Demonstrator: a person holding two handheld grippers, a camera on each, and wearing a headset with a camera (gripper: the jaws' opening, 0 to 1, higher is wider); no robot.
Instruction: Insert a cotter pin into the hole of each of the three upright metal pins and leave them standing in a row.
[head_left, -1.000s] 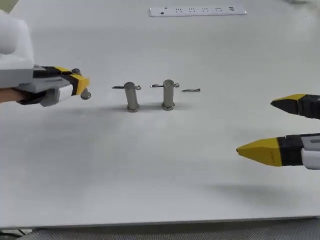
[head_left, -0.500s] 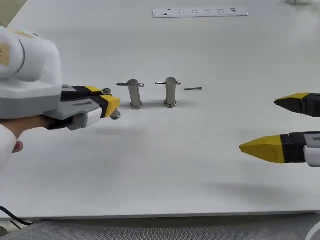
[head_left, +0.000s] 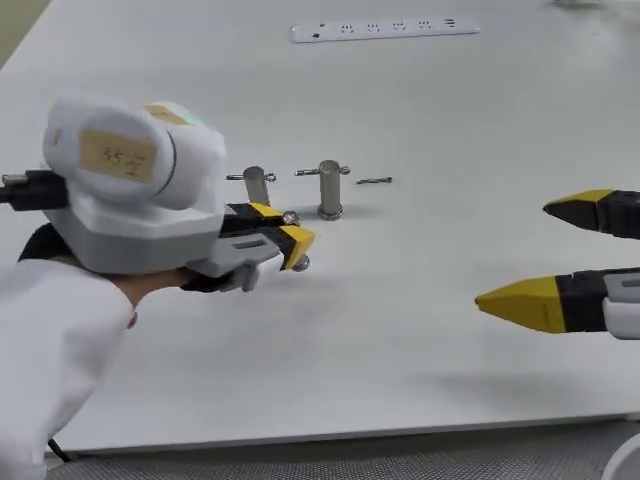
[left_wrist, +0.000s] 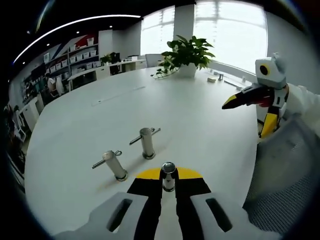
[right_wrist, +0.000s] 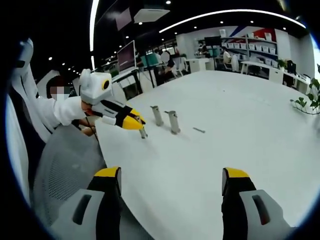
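My left claw (head_left: 292, 244) clamped on a metal pin (left_wrist: 168, 174), right claw (head_left: 512, 253) gaping wide at 3 o'clock, cottered pin (head_left: 256, 185) and second cottered pin (head_left: 330, 190) upright at 12 o'clock, loose cotter pin (head_left: 375, 181) beside them on the bench (head_left: 400, 340).

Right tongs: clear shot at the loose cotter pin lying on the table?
Probably yes. The right tongs hover open, and the small loose steel cotter pin lies alone on the white table, apart from the nearest upright silver metal pin, with nothing between.
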